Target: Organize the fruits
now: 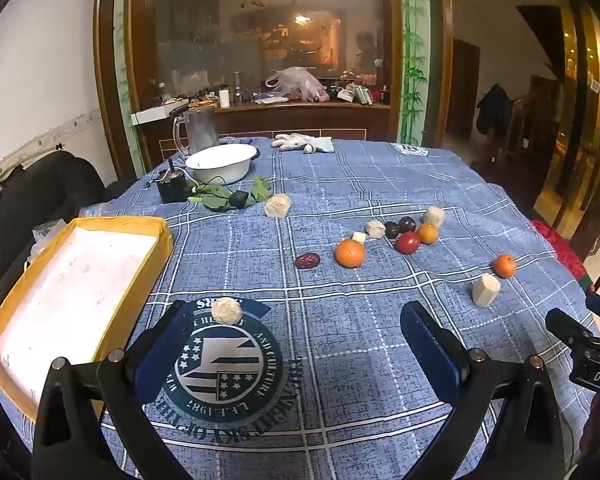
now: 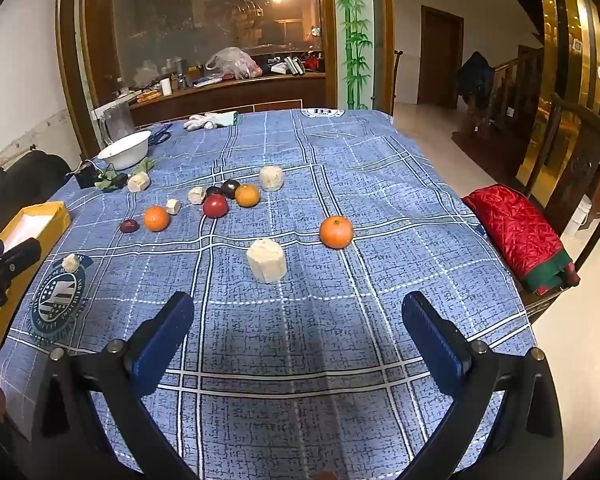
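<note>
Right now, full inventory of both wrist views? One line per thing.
Round oranges: three, orange, scattered mid-table.
Round red fruit: one, red, in the central cluster.
Dark round plums: two, near black, behind the red fruit.
Wrinkled dark red fruit: one, left of an orange.
Pale peeled chunks: seven, cream, spread across the table.
Yellow cardboard box: one, white inside, holds nothing, table's left edge.
White enamel basin: one, far left.
Clear plastic jug: one, behind the basin.
White work gloves: far edge.
Green leaves: near the basin.
Blue plaid tablecloth: one, covers the table.
Red quilted cloth: one, right of the table.
Left hand-held gripper: open, holds nothing.
Right hand-held gripper: open, holds nothing.
</note>
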`<state>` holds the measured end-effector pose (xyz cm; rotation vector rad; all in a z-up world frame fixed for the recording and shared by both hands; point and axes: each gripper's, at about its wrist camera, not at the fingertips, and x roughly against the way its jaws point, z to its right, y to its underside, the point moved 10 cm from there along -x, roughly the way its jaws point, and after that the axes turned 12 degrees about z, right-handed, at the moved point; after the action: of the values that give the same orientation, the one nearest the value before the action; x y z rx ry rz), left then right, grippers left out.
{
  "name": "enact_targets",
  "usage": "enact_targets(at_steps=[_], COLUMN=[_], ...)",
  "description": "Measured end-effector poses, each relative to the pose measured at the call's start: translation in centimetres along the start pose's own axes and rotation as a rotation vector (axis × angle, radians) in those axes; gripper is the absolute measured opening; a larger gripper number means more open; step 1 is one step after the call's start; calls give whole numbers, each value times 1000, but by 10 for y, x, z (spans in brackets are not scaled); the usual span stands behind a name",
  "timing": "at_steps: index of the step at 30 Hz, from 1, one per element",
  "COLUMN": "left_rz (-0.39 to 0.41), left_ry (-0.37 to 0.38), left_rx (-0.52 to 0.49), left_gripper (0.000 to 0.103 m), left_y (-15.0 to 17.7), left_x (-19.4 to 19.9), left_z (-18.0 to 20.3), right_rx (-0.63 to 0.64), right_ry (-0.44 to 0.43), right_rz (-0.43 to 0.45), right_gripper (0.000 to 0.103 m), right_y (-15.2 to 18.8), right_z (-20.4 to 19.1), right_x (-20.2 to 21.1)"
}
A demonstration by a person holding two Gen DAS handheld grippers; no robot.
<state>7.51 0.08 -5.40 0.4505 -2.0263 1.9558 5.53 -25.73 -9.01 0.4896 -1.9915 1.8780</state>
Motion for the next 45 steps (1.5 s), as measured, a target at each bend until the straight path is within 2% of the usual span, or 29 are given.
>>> enact_targets(at_steps=[5,17,45], left_rz=[-5,-49,-113], left_ry=[-1,-24,-39], left_rx=[26,15,36], left_gripper=[102,102,102], left_y=[5,10,21], left_x=[0,-14,-27], left_z=[-10,-15,-24], right_rx=[-1,13,25], right_ry=[-36,-78,-89], right_rz=[-5,-21,-30], right_gripper=[103,103,103], right_y=[3,5,1], right_z=[-6,-23,-33], right_x=[-6,-14,-20])
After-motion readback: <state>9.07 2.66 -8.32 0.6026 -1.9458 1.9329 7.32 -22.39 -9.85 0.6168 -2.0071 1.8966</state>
